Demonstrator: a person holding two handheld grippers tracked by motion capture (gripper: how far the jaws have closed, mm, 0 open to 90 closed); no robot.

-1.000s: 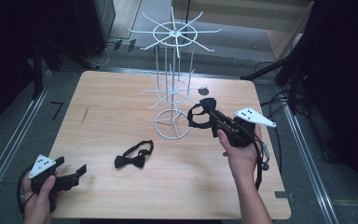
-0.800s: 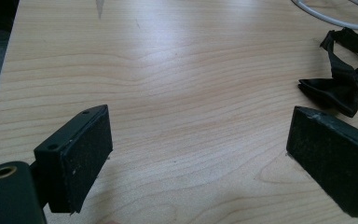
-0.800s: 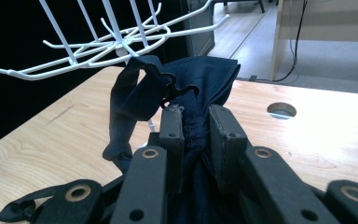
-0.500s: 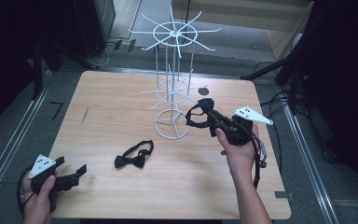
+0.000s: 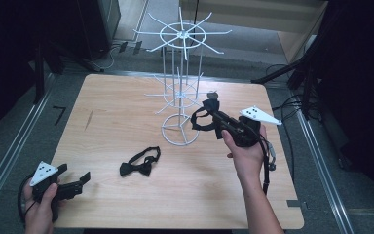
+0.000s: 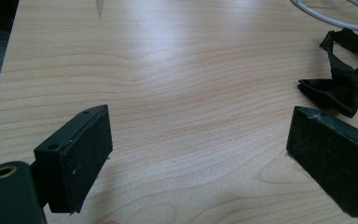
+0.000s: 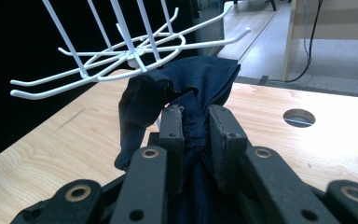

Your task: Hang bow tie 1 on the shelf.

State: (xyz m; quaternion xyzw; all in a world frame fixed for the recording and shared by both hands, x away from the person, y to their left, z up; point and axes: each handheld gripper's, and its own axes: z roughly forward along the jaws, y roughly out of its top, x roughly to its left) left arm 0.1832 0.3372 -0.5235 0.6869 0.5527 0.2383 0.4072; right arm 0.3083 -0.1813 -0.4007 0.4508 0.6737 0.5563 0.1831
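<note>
So the dark bow tie [image 7: 186, 93] is pinched between the closed jaws of the right tongs [image 7: 196, 126] and is held up right beside the lower ring of prongs on the white wire rack [image 5: 180, 87], over the far right part of the counter [image 5: 107, 117]. It's obviously soft, floppy and very light, so no real squeeze is needed, but the fabric will sag and swing, and the strap loop is what has to be slipped over a prong. A grip near the knot, with the loop left hanging free, looks like the best place to hold it.

A second bow tie [image 5: 140, 162] is lying flat near the middle of the counter, well apart from the rack's base ring. The left tongs [image 5: 75, 181] are parked at the near left corner with jaws wide apart and nothing between them.

Compared with a second ago, the right tongs have been moved slightly up and toward the rack; the left tongs and the lying bow tie haven't budged.
</note>
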